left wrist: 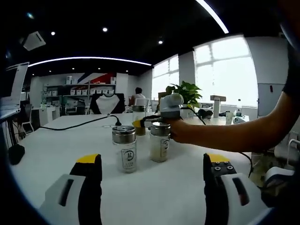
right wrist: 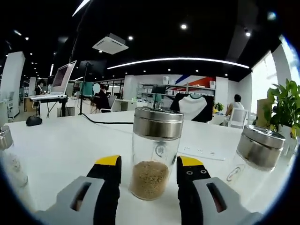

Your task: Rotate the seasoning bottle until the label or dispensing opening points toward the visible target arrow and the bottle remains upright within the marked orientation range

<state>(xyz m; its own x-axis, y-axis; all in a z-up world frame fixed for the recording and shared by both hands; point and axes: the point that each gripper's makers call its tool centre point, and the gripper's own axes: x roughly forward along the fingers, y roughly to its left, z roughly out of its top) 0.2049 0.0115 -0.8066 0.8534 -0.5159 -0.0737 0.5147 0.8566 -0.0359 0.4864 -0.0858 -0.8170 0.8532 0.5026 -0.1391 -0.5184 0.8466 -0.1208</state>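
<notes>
A glass seasoning bottle [right wrist: 154,157] with a steel lid and brown granules stands upright on the white table [right wrist: 70,150]. It sits between the jaws of my right gripper [right wrist: 150,161]. The right jaw is against the glass, and a thin strip of table shows at the left jaw. In the left gripper view that same bottle [left wrist: 138,123] stands at the back, with the right gripper [left wrist: 169,107] in a person's hand over it. My left gripper [left wrist: 152,160] stands wide open near the table's front, holding nothing. Ahead of it stand a labelled bottle [left wrist: 124,149] and a white-filled bottle [left wrist: 160,142].
A second steel-lidded bottle [right wrist: 257,150] stands to the right and a third [right wrist: 6,157] at the left edge. A black cable [left wrist: 79,123] and a white power strip [right wrist: 201,151] lie farther back. A laptop on a stand [right wrist: 63,77] and a potted plant [left wrist: 185,91] stand beyond.
</notes>
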